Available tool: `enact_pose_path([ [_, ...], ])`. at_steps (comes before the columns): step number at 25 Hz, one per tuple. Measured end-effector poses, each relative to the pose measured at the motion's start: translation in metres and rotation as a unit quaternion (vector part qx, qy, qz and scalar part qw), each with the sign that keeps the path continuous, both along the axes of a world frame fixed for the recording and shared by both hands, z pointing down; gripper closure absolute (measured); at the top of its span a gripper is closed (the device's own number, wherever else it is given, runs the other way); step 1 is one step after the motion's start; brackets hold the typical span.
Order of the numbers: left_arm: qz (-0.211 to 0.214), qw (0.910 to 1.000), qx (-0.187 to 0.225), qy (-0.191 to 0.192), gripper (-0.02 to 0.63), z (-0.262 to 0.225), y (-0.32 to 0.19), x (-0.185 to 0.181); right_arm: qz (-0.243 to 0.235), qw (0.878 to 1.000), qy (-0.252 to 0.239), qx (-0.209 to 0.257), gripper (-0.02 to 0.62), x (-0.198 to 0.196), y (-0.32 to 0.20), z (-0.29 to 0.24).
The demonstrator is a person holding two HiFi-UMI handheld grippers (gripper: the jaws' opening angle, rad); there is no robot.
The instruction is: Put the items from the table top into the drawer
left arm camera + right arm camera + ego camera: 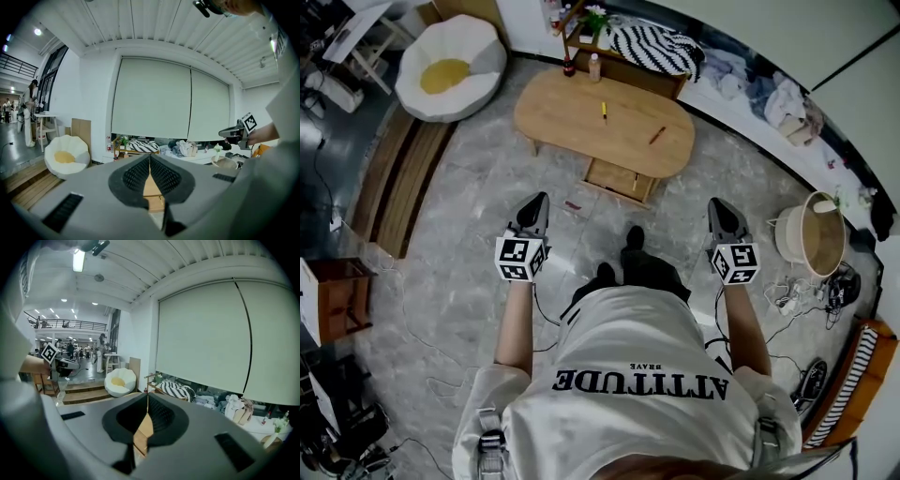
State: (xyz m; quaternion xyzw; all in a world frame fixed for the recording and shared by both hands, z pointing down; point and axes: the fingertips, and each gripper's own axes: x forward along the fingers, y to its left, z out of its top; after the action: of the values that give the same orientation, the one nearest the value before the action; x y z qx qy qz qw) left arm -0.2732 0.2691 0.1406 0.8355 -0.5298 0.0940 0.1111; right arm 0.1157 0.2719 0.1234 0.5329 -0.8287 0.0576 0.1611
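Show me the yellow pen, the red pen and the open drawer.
yellow pen (604, 111), head view, middle of its barrel.
red pen (657, 135), head view, middle of its barrel.
drawer (611, 173), head view, bare wood of its floor.

Bright, even indoor light; ceiling lamp (78, 259) glares. Shadows soft. Heavy fisheye bending, black vignetted corners. Nearest foreground slightly blurred.

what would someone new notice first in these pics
The oval light-wood coffee table sits at the top of the head view, a yellow pen and a reddish pen on it, its drawer pulled open toward the person. Below it, the left gripper and right gripper point at it, both shut and empty. A white, yellow-centred round seat lies top left.
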Motion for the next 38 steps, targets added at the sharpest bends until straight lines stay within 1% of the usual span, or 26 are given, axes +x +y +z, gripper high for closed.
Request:
enact_pose_path([
  [9, -0.017, 0.9998, 0.001, -0.011, 0.583, -0.005, -0.036, -0.003, -0.018, 1.000, -0.012, 0.005, 0.575, -0.005, -0.053, 0.003],
  [16, -0.024, 0.9996, 0.001, -0.017, 0.583, -0.011, -0.080, 0.007, -0.029, 0.999, -0.018, 0.003, 0.575, 0.000, -0.106, 0.006],
  [20, -0.029, 0.9994, -0.010, -0.016, 0.583, -0.004, -0.108, 0.019, -0.034, 0.999, -0.019, -0.006, 0.575, 0.009, -0.139, 0.015],
  [25, -0.034, 0.9992, -0.014, -0.015, 0.583, -0.001, -0.149, 0.036, -0.047, 0.999, -0.018, -0.015, 0.575, 0.020, -0.188, 0.022],
  [33, -0.043, 0.9985, -0.028, -0.016, 0.583, 0.009, -0.205, 0.068, -0.077, 0.996, -0.013, -0.034, 0.575, 0.032, -0.256, 0.040],
  [38, -0.045, 0.9979, -0.043, -0.019, 0.583, 0.025, -0.239, 0.093, -0.092, 0.994, -0.014, -0.049, 0.575, 0.044, -0.293, 0.057],
])
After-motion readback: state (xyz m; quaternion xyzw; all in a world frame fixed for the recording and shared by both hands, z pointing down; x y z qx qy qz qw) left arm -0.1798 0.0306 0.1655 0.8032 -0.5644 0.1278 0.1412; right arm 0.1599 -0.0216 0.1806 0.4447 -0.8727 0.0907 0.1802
